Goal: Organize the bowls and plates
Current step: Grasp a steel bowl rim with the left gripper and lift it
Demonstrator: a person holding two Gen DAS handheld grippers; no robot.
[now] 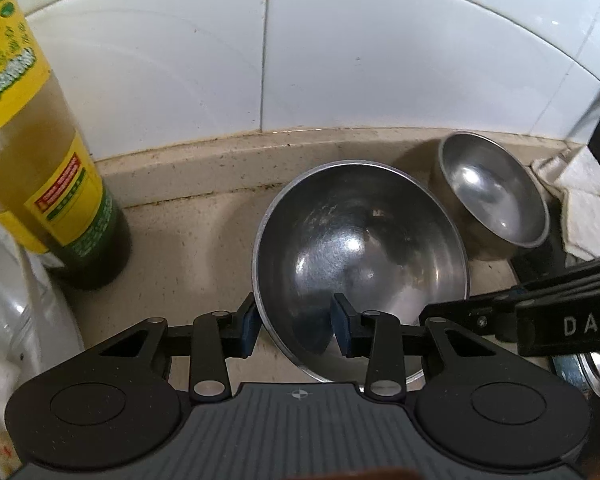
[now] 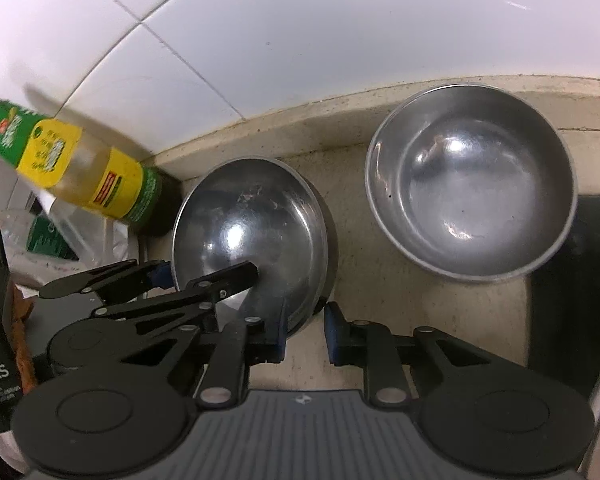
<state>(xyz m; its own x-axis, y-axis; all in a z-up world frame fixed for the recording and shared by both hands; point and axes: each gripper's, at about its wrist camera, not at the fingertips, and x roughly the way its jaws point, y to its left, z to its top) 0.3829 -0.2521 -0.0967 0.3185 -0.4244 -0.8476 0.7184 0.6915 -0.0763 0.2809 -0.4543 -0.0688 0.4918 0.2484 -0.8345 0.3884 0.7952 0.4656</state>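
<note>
Dim light, bowl [image 1: 360,248] glare, fisheye-warped edges

Your left gripper [image 1: 296,326] is spread wide, one pad [image 1: 247,330] outside the bowl [image 1: 360,248] rim, the other inside. Your right gripper [image 2: 305,334] sits just beside it, jaws apart, gripping nothing.

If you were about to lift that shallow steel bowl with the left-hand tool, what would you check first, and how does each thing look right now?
1. Left gripper straddles the shallow bowl rim, one finger outside, one inside: ok.
2. Jaws closed firmly on the rim: not ok, a gap shows.
3. Right gripper out of the way: cannot tell; it sits open right beside the bowl's edge.
4. Deep bowl stands apart from the shallow one: ok.
5. Oil bottle clear of the lifting path: ok, it stands off to the left.
6. Shallow bowl empty: ok, only smears visible.
</note>
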